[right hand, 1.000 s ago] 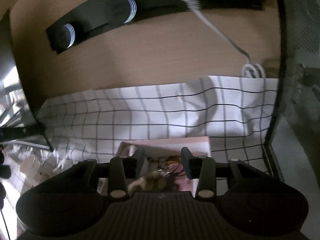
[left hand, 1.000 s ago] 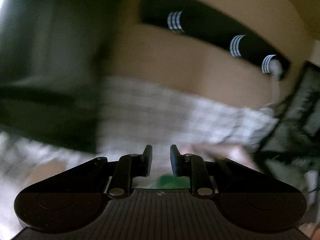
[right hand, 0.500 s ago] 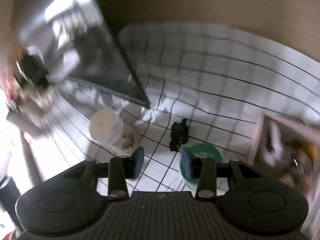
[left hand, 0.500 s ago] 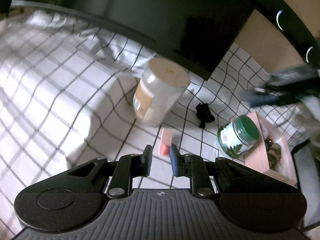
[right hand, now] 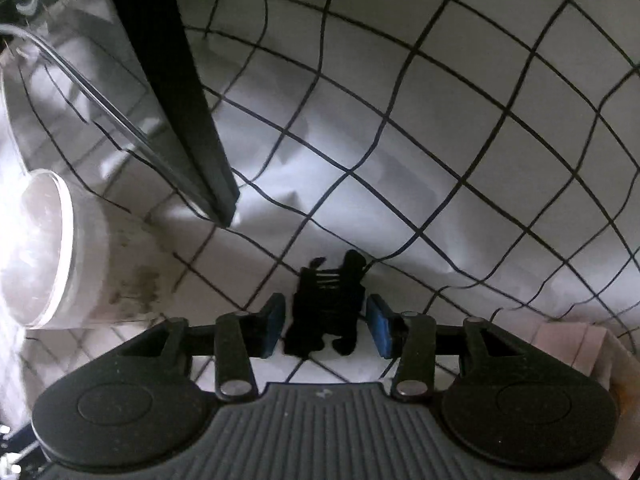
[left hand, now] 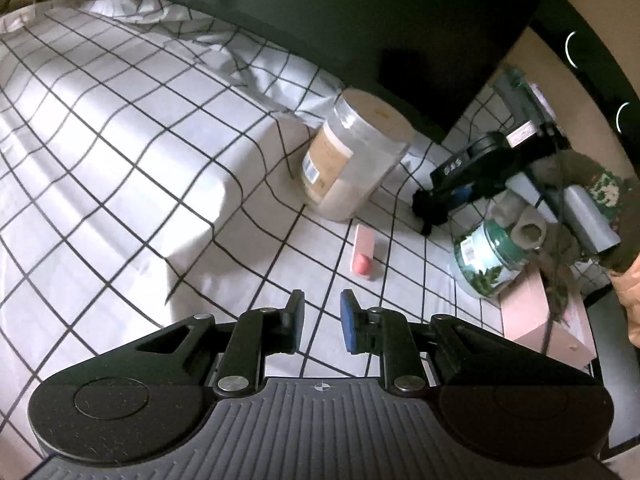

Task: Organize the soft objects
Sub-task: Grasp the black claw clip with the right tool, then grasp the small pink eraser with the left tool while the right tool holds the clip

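In the left wrist view, the left hand-held gripper (left hand: 322, 326) hangs over a white cloth with a black grid (left hand: 120, 152), its jaws nearly closed with only a narrow gap and nothing between them. Just ahead of it lies a pink block (left hand: 363, 251) with a rounder pink lump at its near end. Beyond that stands a large clear jar (left hand: 352, 160) with a pale lid, tilted in the fisheye. To the right is a smaller jar with a green lid (left hand: 490, 258), touching or just beside a pink box (left hand: 536, 312). This view alone shows the right hand-held gripper (left hand: 430, 206) from outside, pointed steeply down at a small black object on the cloth between the 2 jars. A dark panel (left hand: 360, 20) fills the top.

In the right wrist view, the right hand-held gripper (right hand: 325, 326) has its jaws partly apart and just closing inward. The black soft object (right hand: 326, 312), ribbed and crumpled, lies on the cloth between the 2 blue pads (right hand: 378, 328), which stand clear of it on both sides. Only this view shows that gap. The large jar (right hand: 60, 248) appears at the left, washed out by light, and a corner of the pink box (right hand: 568, 340) at the lower right. The pink block and green-lidded jar are out of frame here.
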`<state>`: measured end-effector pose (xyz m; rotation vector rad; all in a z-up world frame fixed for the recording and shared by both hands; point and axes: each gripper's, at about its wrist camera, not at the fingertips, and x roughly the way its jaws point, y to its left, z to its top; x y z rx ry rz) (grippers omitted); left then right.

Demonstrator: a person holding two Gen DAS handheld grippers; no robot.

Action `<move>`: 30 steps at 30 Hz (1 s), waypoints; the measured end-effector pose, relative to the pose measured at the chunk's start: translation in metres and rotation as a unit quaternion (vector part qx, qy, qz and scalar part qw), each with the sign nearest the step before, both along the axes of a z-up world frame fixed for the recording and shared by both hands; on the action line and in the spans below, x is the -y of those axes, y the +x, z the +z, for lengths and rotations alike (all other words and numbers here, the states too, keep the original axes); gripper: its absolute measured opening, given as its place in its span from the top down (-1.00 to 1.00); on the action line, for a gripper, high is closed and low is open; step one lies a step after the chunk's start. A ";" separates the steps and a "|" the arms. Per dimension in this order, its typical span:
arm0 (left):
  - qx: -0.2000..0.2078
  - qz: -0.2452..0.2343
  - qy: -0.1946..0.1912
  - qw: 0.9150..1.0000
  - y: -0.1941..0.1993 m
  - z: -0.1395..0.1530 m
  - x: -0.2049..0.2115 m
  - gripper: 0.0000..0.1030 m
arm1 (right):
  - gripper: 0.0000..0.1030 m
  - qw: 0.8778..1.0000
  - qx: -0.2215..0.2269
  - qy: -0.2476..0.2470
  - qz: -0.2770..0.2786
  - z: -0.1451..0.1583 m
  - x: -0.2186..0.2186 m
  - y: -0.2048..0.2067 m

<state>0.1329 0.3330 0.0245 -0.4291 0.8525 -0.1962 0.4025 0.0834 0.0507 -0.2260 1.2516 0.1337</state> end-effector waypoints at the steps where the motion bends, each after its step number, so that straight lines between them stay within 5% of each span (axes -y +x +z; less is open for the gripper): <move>1: -0.003 -0.002 0.004 1.000 0.001 -0.001 0.002 0.58 | 0.31 1.000 0.006 -0.002 0.011 0.001 -0.001 -0.002; 6: -0.006 -0.019 0.027 0.999 0.016 0.004 0.017 0.58 | 0.34 0.995 0.082 0.035 0.045 0.045 0.000 -0.053; 12: 0.010 -0.032 0.059 0.998 0.048 0.009 0.045 0.58 | 0.33 0.975 0.187 0.073 0.095 0.084 0.009 -0.177; 21: -0.008 -0.075 0.123 0.989 0.076 0.003 0.087 0.58 | 0.33 0.981 0.179 0.068 -0.006 -0.006 0.034 -0.265; 30: -0.015 -0.088 0.162 0.983 0.085 -0.003 0.104 0.57 | 0.30 0.979 0.178 0.096 -0.033 -0.028 0.046 -0.284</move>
